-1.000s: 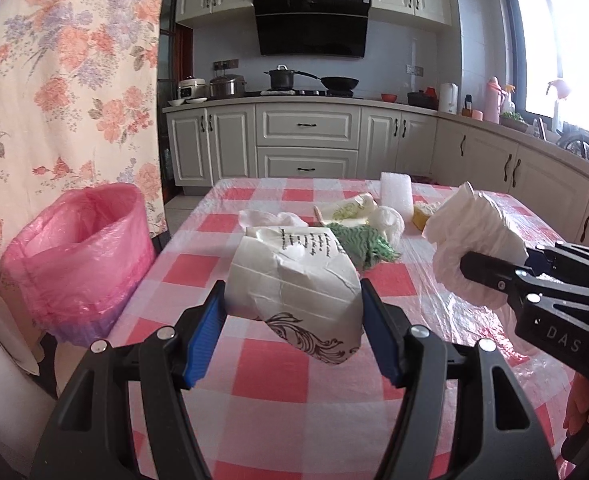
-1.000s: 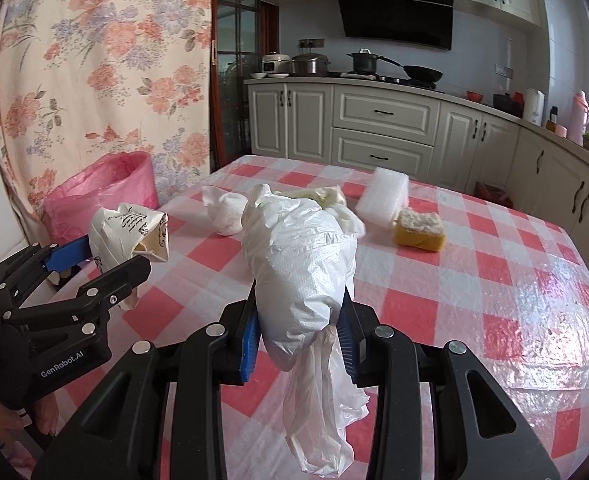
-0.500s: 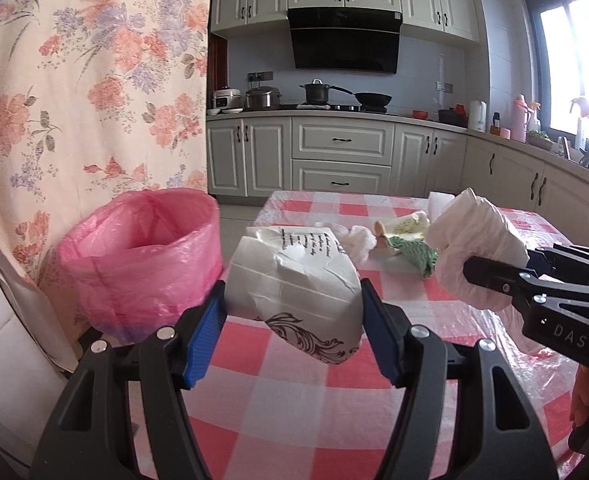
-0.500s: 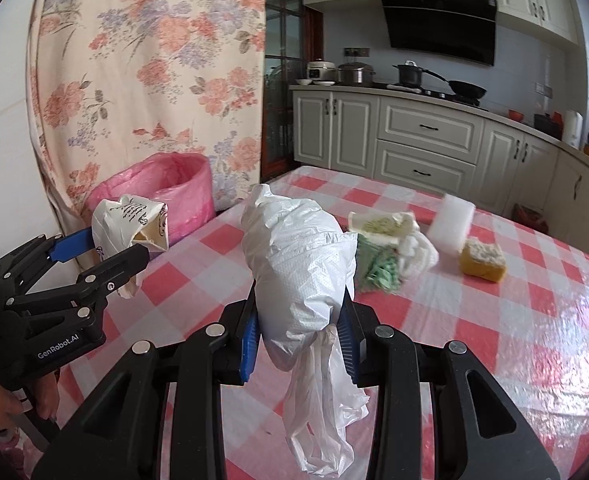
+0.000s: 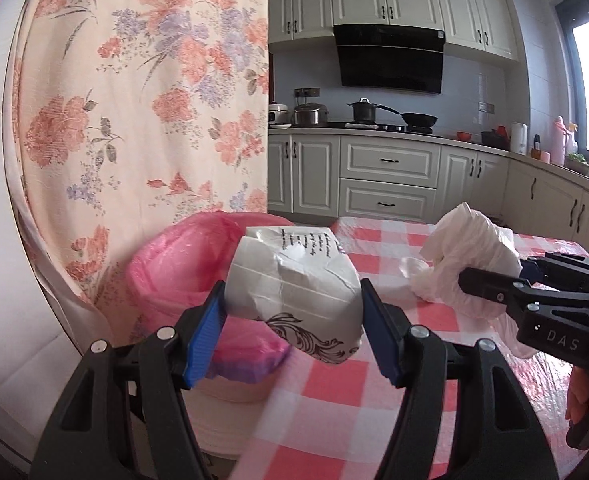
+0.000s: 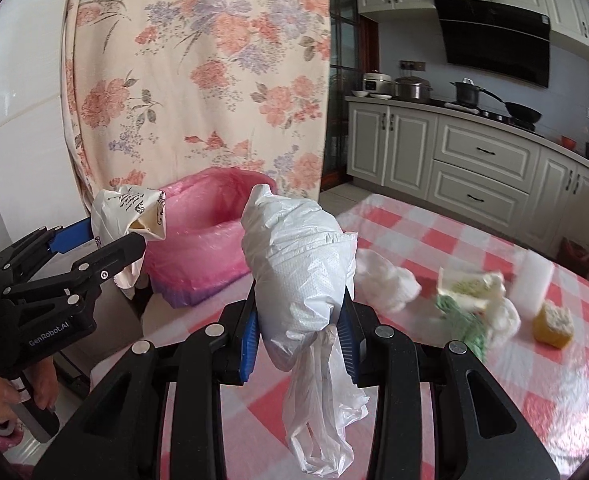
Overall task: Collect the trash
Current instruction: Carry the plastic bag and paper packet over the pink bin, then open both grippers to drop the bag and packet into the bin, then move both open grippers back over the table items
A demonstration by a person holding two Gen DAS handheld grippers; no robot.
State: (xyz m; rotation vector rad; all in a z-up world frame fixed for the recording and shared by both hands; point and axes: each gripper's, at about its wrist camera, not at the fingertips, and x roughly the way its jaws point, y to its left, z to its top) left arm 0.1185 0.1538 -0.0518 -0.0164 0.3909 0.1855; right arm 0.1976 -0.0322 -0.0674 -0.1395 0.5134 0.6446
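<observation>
The left gripper has its blue-padded fingers clamped on a crumpled white printed paper bag beside the pink-lined trash bin. The right gripper pinches a white plastic bag above the red-checked bench.

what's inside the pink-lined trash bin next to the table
Only the pink liner shows inside the bin; no trash visible. Its bottom is hidden by the near rim and the held white plastic bag.

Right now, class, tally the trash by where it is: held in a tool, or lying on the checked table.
Held in a tool: 2, paper bag and white plastic bag
Lying on the table: 4, crumpled tissue, food wrapper heap, foam block, yellow sponge
Total: 6
</observation>
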